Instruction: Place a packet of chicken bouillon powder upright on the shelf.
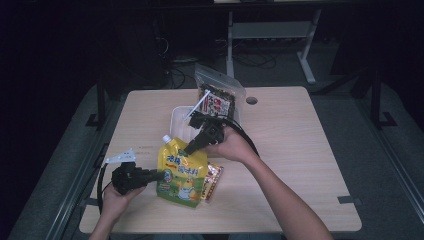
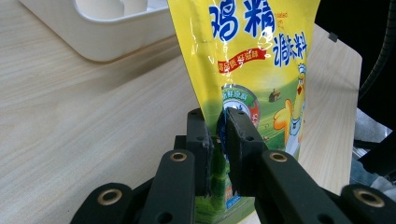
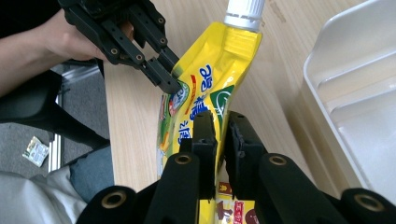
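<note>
The table (image 1: pixel 300 165) carries everything near its middle and its near-left part. A white tray (image 1: pixel 179 122) sits just back of centre, with a clear bag of dark snacks (image 1: pixel 217 97) leaning behind it toward the far edge. In front of the tray, toward the near-left corner, a yellow pouch (image 1: pixel 181 172) with a white cap (image 3: pixel 243 10) is held up off the surface, and a smaller gold-and-red packet (image 1: pixel 212 179) lies just under its right side.

The left gripper (image 2: pixel 219 135) has its jaws closed to a narrow gap on the pouch's left edge, low down by the round printed badge. The right gripper (image 3: pixel 220 135) pinches the right edge higher up, below the cap, its jaws likewise nearly together with the film between them.

The biggest risk, as I judge it, is the pouch slipping. Both grips sit on thin, glossy seam edges, not on the body, and a full pouch is heavy and floppy. If the two hands pull apart or move at different speeds, the film could slide out of one pair of jaws and the pouch would swing from the other.

Next, the tray rim is close behind. Carried too low, the sagging bottom could catch on it and push the tray toward the snack bag.

Smaller still, the packet could be dragged along toward the near edge if the pouch rubs across it.
</note>
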A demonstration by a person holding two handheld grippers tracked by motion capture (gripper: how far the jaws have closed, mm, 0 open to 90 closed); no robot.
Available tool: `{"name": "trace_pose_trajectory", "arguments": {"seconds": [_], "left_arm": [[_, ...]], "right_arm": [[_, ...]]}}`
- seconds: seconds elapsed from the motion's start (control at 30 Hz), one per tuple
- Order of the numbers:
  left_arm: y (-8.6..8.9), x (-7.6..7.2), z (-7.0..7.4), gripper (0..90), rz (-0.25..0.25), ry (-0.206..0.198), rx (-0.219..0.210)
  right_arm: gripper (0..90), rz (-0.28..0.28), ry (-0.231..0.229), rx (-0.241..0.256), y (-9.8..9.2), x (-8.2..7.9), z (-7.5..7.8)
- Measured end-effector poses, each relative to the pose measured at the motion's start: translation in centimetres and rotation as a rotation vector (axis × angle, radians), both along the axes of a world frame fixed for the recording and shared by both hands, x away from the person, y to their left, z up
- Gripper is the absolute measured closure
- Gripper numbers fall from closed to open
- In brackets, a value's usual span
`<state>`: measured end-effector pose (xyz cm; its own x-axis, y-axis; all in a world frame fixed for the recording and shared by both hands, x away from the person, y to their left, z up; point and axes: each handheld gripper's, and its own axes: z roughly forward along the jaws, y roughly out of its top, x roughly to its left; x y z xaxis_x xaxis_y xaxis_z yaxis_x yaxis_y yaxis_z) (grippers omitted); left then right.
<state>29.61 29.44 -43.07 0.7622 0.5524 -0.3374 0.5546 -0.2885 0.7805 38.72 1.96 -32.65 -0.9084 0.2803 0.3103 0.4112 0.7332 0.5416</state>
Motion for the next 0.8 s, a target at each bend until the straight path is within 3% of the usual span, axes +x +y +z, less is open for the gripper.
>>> {"name": "trace_pose_trajectory", "arguments": {"seconds": [0.13,0.4,0.5,0.8], "left_arm": [[0.00,-0.01,0.05,80.3,0.000,-0.003,-0.003],[-0.09,0.00,0.05,80.1,-0.003,-0.004,-0.009],[-0.07,0.04,0.08,78.3,0.004,-0.004,-0.011],[0.34,-0.13,0.35,68.4,0.050,-0.022,0.001]], "right_arm": [[77.9,-0.007,0.011,-0.020,0.24,0.13,-0.17],[86.5,0.010,0.021,-0.035,0.46,0.28,-0.41],[89.1,-0.009,0.035,-0.052,0.41,0.19,-0.16],[89.6,-0.014,0.095,-0.005,0.16,-0.24,0.47]]}}
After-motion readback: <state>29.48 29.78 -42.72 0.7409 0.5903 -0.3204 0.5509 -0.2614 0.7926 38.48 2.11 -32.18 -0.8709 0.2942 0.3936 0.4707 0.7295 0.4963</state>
